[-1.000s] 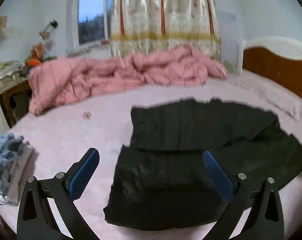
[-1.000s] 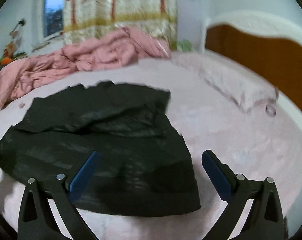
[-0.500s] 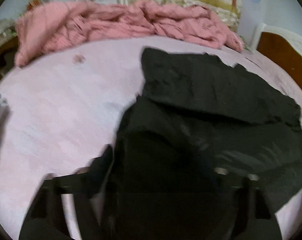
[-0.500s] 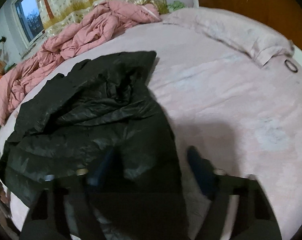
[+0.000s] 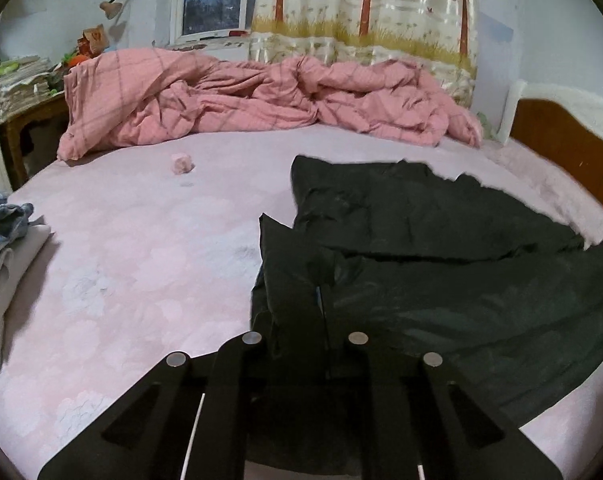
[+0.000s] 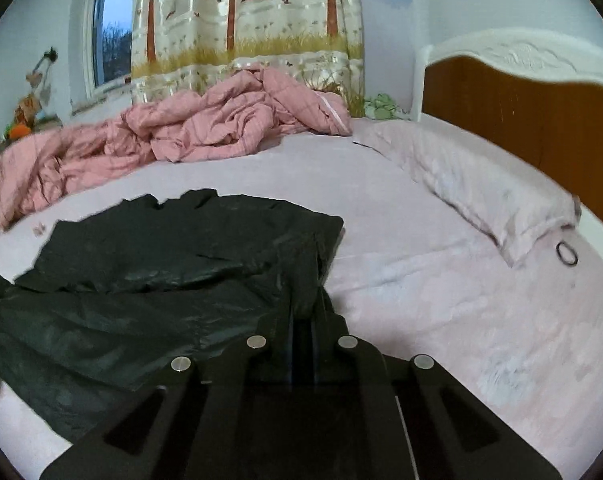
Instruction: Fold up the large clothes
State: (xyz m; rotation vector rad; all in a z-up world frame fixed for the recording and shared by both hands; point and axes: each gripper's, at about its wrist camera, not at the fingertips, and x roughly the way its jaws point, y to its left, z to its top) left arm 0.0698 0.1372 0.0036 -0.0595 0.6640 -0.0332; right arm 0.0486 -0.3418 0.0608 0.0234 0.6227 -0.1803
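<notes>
Wide bed under a pale pink sheet, filling both views. Along its far edge, a rumpled pink quilt, heaped below the window and the tree-print curtain. At the right, a wooden headboard with a white carved rim, and a pale pillow lying along it.

On the sheet, near the front edge: a large black garment, shiny and creased, partly folded, one layer lying over another across its far half. Seen on the right of the left wrist view and on the left of the right wrist view.

Left tongs pinched narrow on the garment's near left corner, cloth bunched up and raised between the fingers. Right tongs likewise closed tight on the near right corner, a ridge of black fabric gathered up into the grip.

At the far left edge of the bed, a small stack of folded clothes, blue on top of grey. Beyond the bed's left corner, a wooden side worktop piled with oddments.

Smaller still: a crumpled pink scrap on the sheet before the quilt, and a dark hair ring just beside the pillow's near end.
</notes>
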